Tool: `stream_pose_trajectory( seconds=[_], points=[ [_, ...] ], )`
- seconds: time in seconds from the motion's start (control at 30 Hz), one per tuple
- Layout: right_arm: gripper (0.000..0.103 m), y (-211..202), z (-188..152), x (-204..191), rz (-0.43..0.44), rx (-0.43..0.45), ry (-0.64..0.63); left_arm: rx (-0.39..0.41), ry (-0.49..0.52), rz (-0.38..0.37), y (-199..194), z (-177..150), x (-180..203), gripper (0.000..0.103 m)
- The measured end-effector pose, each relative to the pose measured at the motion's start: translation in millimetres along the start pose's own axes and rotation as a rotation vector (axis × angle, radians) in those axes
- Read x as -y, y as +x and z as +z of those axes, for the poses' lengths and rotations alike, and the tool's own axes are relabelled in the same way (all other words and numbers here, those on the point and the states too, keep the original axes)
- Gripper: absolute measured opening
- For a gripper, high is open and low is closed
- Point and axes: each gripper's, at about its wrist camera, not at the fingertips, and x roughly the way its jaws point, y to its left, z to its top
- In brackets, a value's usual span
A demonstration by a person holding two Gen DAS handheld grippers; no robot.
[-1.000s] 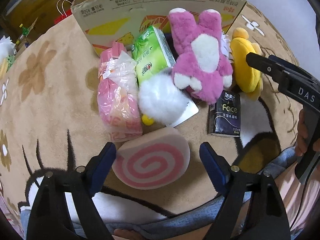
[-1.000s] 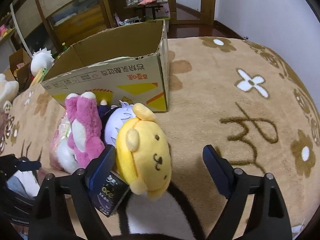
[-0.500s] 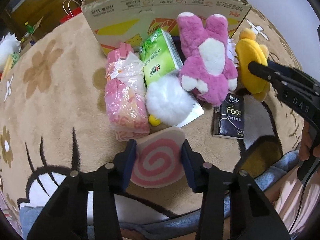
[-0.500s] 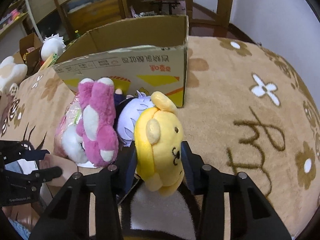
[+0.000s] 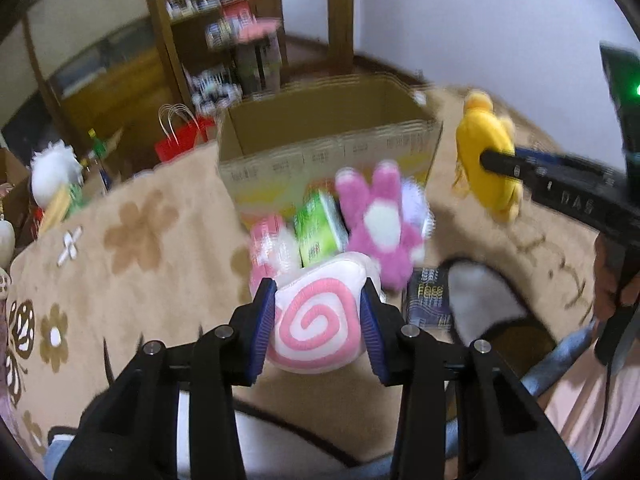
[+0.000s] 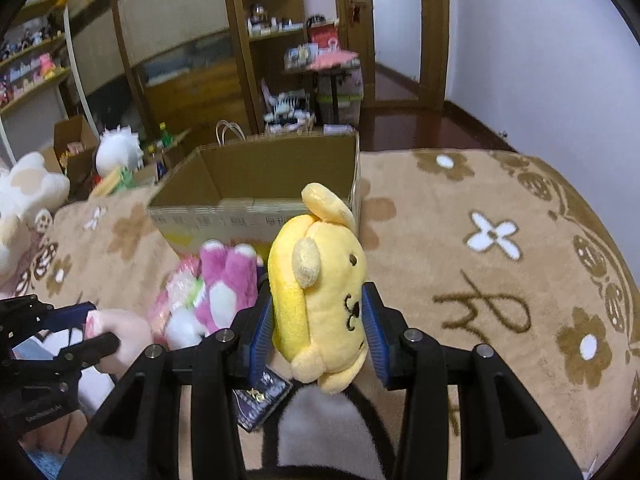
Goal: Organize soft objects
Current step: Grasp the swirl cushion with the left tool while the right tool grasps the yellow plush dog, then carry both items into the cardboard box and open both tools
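- Although two soft things are already gripped and raised, nothing can be seen inside the cardboard box [image 5: 328, 128], which stands open ahead of both hand-held grippers; the task is judged to be at an early stage.
- On the flowered carpet [image 6: 500, 272], between the box and the hand-held grippers, several things are left to be sorted: a pink plush rabbit [image 5: 380, 224], a green tissue pack [image 5: 318, 228], a pink wrapped pack [image 5: 268, 240] and a dark tissue packet [image 5: 430, 296].
- The yellow plush dog [image 6: 320, 300] is pinched between the partly closed jaws of the right hand-held gripper [image 6: 318, 332], which have lately been closing, and is held clear of the carpet.
- The pink-swirl cushion [image 5: 316, 320] is squeezed between the blue pads of the left hand-held gripper [image 5: 318, 328], whose jaws have lately been closing onto it.
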Motion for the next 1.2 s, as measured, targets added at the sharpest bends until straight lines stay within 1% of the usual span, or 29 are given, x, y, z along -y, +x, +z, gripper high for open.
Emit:
stream_pose_trajectory(
  seconds=[0.1, 0.2, 0.27, 0.5, 0.63, 0.73, 0.83, 1.03, 1.2],
  points=[
    [0.044, -10.0, 8.2, -1.9, 0.006, 0.05, 0.009, 0.104, -0.019, 0.023, -10.9, 14.6, -2.9, 0.039],
    [0.044, -17.5, 19.3, -7.7, 0.0, 0.105, -0.015, 0.169, -0.025, 0.042, -15.1, 30.2, -4.5, 0.039],
    [0.044, -21.2, 26.1, -12.9, -0.007, 0.129, -0.035, 0.188, -0.037, 0.042, -15.9, 38.6, -7.9, 0.039],
    [0.044, -22.4, 46.9, -24.0, -0.019, 0.187, -0.074, 0.236, -0.064, 0.082, -10.0, 77.8, -22.9, 0.04],
    [0.044, -15.2, 59.6, -29.5, -0.025, 0.207, -0.102, 0.244, -0.028, 0.087, -0.4, 101.0, -24.6, 0.04],
    [0.044, -6.5, 68.8, -30.6, -0.031, 0.216, -0.097, 0.248, -0.006, 0.087, 9.2, 115.7, -23.6, 0.04],
    [0.044, 5.1, 75.3, -33.0, -0.043, 0.219, -0.108, 0.252, 0.008, 0.094, 19.7, 125.9, -22.3, 0.041],
    [0.044, 30.7, 82.0, -32.7, -0.044, 0.21, -0.144, 0.215, 0.025, 0.092, 50.0, 132.2, -22.1, 0.041],
    [0.045, 44.7, 80.2, -31.0, -0.006, 0.217, -0.155, 0.185, 0.017, 0.081, 74.6, 130.7, -21.7, 0.041]
  ],
)
